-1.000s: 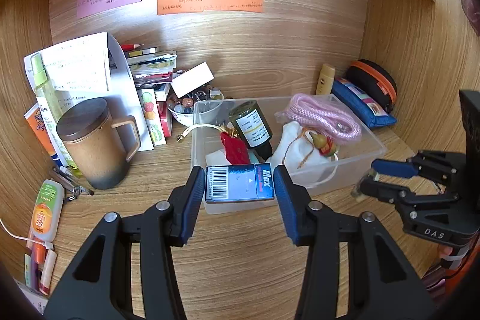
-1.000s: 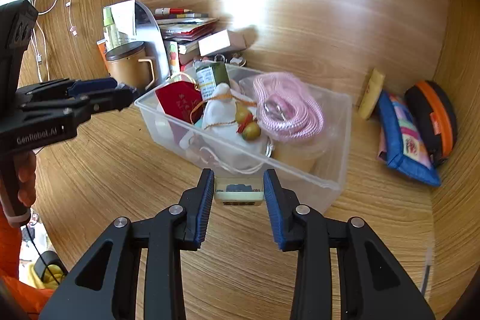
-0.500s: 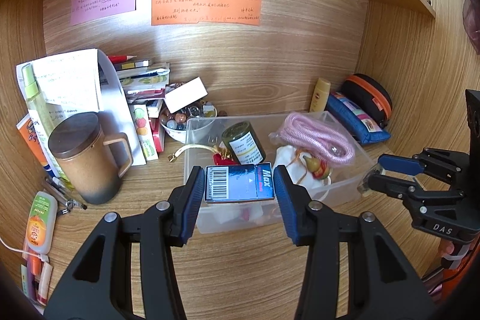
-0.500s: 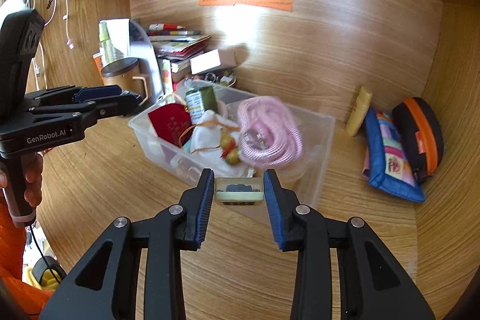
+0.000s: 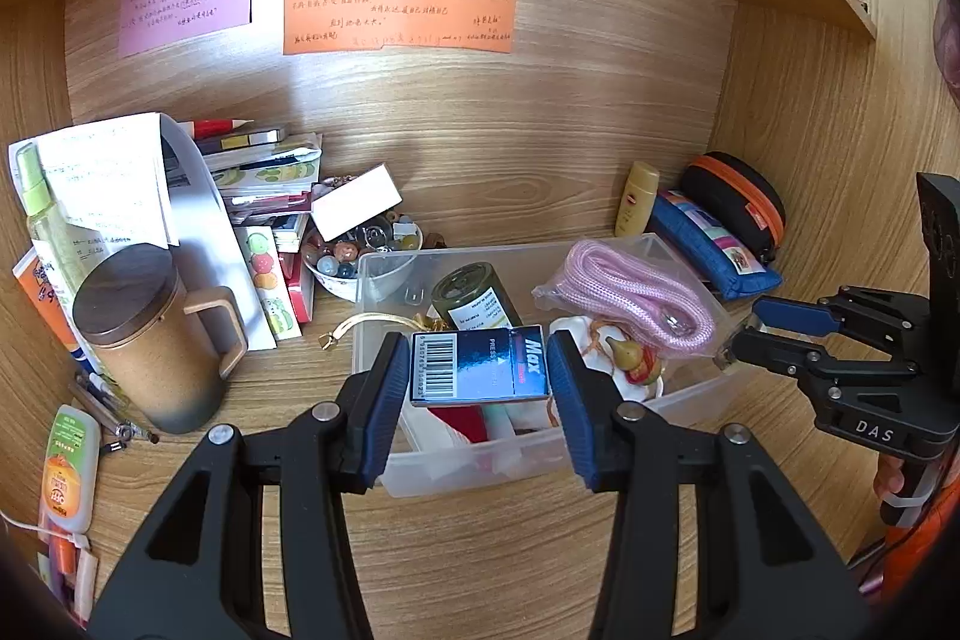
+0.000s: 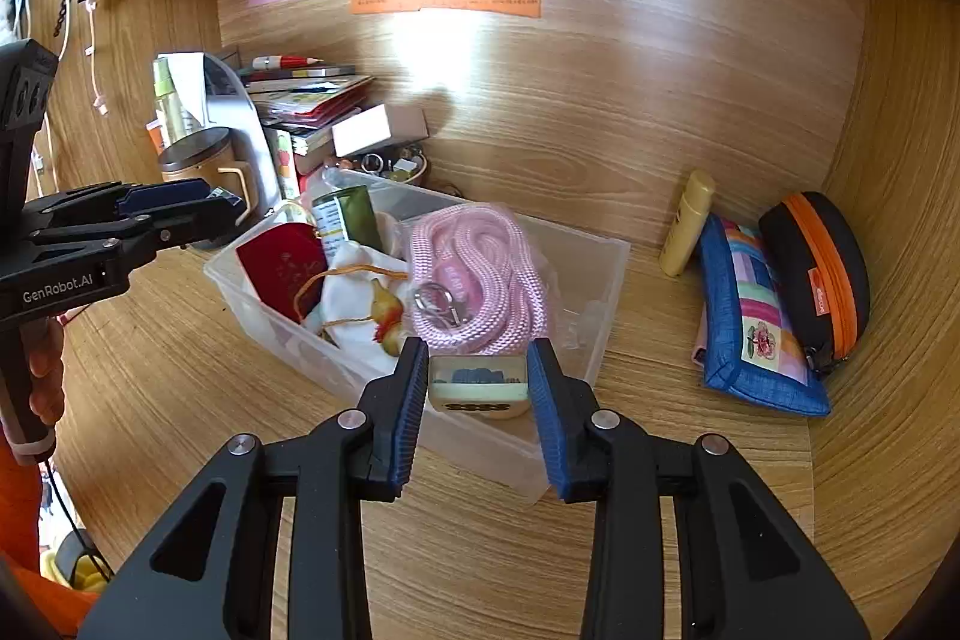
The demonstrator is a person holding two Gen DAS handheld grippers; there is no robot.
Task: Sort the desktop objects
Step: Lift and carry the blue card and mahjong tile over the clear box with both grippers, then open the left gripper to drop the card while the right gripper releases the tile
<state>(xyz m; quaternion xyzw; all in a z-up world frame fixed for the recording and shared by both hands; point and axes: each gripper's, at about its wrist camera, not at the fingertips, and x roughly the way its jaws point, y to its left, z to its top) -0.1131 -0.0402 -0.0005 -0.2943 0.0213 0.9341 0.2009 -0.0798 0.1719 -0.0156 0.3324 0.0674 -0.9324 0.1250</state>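
Two claws are seen above a wooden tabletop (image 5: pixel 480 550), each clamped on a small thing. A dark blue rectangular box with a barcode and the word "Max" (image 5: pixel 479 365) is gripped flat between the blue pads of the left claw (image 5: pixel 477 370), its short ends pressed by both pads; it is held in the air over the near wall of a clear plastic rectangular bin (image 5: pixel 690 394). A small cream-coloured case with a dark window on its top (image 6: pixel 478 382) is pinched at its two sides by the right claw (image 6: pixel 478 379) and is held over the near right corner of the same bin (image 6: pixel 600 280).

Inside the bin, a coiled pink rope in a clear bag (image 6: pixel 474 274), a dark green bottle with a white label (image 6: pixel 348 220), a red pouch (image 6: pixel 282 262) and a white cloth with small gourd-shaped charms (image 6: pixel 354 292) are found. A brown lidded mug with a handle (image 5: pixel 150 334) is stood left of the bin, and a blue patchwork fabric pouch (image 6: pixel 756 328) and a black case with an orange zip (image 6: pixel 816 274) are laid well to its right.
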